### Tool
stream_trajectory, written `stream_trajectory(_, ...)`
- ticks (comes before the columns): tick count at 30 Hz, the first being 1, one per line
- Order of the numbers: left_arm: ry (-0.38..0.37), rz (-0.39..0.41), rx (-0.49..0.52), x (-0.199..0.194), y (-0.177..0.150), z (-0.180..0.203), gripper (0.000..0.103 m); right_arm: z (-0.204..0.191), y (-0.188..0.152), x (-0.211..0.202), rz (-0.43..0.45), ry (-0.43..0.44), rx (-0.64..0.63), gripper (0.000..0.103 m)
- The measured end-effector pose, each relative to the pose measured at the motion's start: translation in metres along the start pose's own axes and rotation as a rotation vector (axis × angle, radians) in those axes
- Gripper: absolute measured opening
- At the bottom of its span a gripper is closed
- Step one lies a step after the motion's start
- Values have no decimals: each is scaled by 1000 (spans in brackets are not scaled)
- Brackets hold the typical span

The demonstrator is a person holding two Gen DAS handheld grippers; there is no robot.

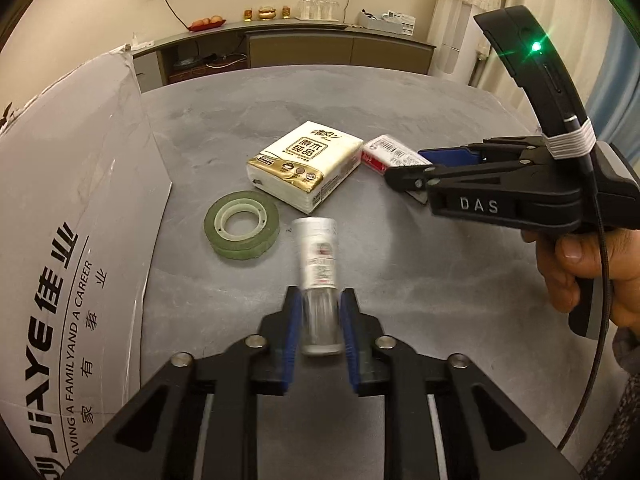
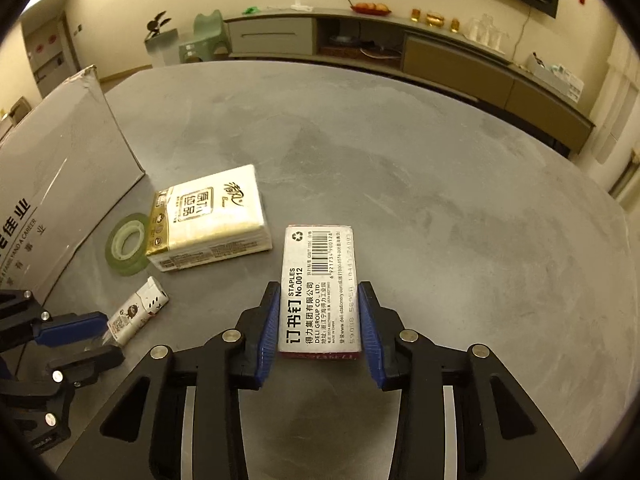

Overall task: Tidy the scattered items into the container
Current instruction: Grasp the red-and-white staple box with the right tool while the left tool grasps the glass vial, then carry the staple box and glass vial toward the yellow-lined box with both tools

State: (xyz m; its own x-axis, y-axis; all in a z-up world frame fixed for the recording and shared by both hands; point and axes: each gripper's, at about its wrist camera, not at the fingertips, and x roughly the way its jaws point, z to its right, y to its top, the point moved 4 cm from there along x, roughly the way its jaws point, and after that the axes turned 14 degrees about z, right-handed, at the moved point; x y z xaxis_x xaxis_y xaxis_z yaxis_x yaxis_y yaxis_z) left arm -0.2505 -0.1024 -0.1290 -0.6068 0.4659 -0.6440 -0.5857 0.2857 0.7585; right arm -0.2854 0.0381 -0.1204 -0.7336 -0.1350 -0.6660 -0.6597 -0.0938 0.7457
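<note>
both grippers close in at once: the left gripper [image 1: 319,320] straddles a small bottle [image 1: 318,276] lying on the grey table [image 2: 440,184], its hold uncertain; the right gripper [image 2: 319,322] brackets a staples box [image 2: 318,288], grip likewise unclear; the cardboard container [image 1: 72,208] waits far left

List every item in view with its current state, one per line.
Left tool: closed around the small bottle.
Right tool: pads on both sides of the staples box.
Small bottle: on its side, between the left tool's pads.
Staples box: flat, barcode up.
Tissue pack: lying flat, sealed.
Green tape roll: lying flat.
Cardboard box: standing at the table's edge.
</note>
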Motion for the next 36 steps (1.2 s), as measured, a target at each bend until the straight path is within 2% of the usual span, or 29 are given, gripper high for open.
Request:
stream_trajectory(4,-21,-2,-25,-2,0,-1,20,4,-4,-10,-9,1,38,39)
stream_trajectory(12,-63,47,-60,-19,13,-2,20,8,-4,-46,21,26,114,39)
stream_trajectory(26,-109,117,-63,-47,30,6,20,-29,-2,-97,103,58,132,39)
stream_trajectory(36,-166,169,-75,-72,41,12,20,-48,-5,-107,128,57,129,39)
